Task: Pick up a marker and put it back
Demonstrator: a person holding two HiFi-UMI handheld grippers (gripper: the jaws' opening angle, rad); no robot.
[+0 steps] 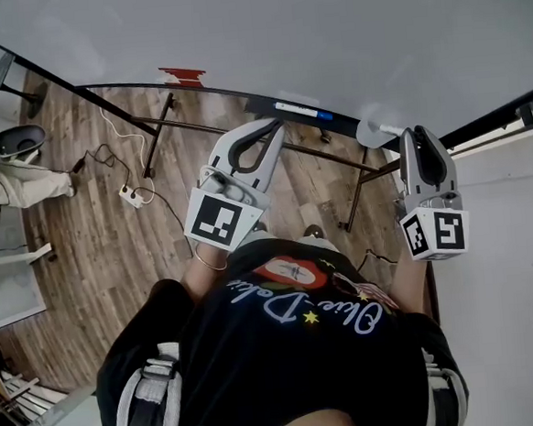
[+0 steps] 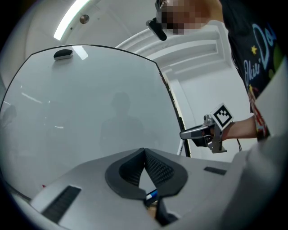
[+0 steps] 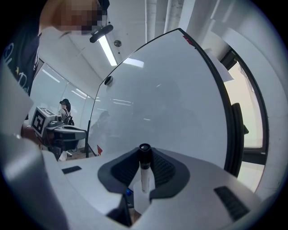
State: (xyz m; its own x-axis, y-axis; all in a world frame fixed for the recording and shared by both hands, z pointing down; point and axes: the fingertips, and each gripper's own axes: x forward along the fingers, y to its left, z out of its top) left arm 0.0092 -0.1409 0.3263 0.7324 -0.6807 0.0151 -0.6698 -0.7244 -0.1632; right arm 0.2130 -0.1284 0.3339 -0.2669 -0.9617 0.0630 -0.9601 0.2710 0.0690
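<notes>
- The whiteboard (image 1: 326, 37) is faced by both grippers.
- The left gripper (image 2: 144, 152) is held shut and empty.
- The right gripper (image 1: 419, 140) is clamped on the marker (image 3: 144, 170), which is laid along the jaws, cap toward the whiteboard.

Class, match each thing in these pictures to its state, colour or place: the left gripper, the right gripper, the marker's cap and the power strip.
Things:
1. left gripper
2. right gripper
3. marker's cap
4. power strip

States, colours and places:
A. black
B. on the wooden floor
C. shut, nothing held
D. shut on the marker

Pairs: 1-C, 2-D, 3-A, 4-B
</notes>
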